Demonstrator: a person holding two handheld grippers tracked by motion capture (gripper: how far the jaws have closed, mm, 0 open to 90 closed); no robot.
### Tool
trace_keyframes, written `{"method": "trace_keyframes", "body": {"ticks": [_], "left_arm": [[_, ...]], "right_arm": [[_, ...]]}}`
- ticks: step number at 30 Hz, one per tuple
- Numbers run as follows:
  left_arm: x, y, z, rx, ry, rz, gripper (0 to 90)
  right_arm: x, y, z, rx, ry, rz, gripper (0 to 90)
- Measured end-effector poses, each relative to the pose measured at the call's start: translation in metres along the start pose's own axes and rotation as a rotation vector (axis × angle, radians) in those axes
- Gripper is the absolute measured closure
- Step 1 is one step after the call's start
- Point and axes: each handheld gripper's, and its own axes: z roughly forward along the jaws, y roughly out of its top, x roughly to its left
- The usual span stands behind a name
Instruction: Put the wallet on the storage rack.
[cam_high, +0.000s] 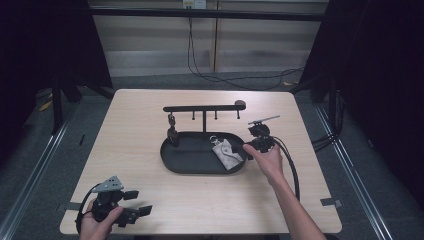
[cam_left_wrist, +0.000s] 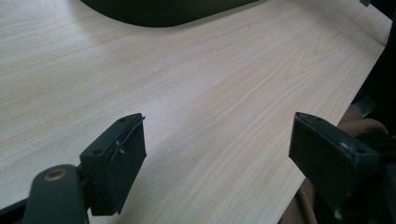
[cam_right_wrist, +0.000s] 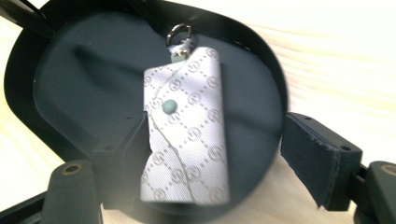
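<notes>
In the high view my right gripper (cam_high: 243, 148) sits right of centre, at the right end of the black tray (cam_high: 172, 159), with my hand behind it and the cable looping down toward the lower right. Its fingers (cam_right_wrist: 322, 161) are spread wide. In the right gripper view they stand on either side of the pouch (cam_right_wrist: 189, 130), which fills the middle of the frame: a pale grey fabric key pouch with a repeating ring pattern, a small green snap and a metal ring at its top end. The left finger lies just beside the pouch's left edge, perhaps touching it; I cannot tell. The right finger is clearly apart from it, out over the tray's rim. The pouch lies flat on the tray floor, in the right part of the tray as the high view shows it (cam_high: 226, 152), tilted a little.

A black rack (cam_high: 204, 109) rises from the tray's far edge, with a crossbar and short pegs hanging under it. A small dark item (cam_high: 172, 131) hangs from the leftmost peg, above the tray's left end.

My left gripper (cam_high: 138, 202) is in the lower left of the high view, low over the surface (cam_high: 130, 125) near its front edge, well apart from the tray. Its fingers (cam_left_wrist: 114, 165) are wide and hold nothing; the left gripper view shows bare wood between them and the tray's rim (cam_left_wrist: 159, 14) along the top of the frame.
</notes>
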Motion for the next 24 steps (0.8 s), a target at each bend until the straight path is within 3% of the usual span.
{"method": "trace_keyframes", "body": {"ticks": [15,24], "left_arm": [[0.003,0.0,-0.001,-0.005,0.018,-0.017,18.5],[0.003,-0.001,-0.002,-0.012,0.022,-0.028,18.1]], "right_arm": [[-0.014,-0.037,-0.043,-0.14,0.001,0.014,24.3],[-0.016,-0.068,-0.067,-0.19,-0.057,-0.012,23.1]]}}
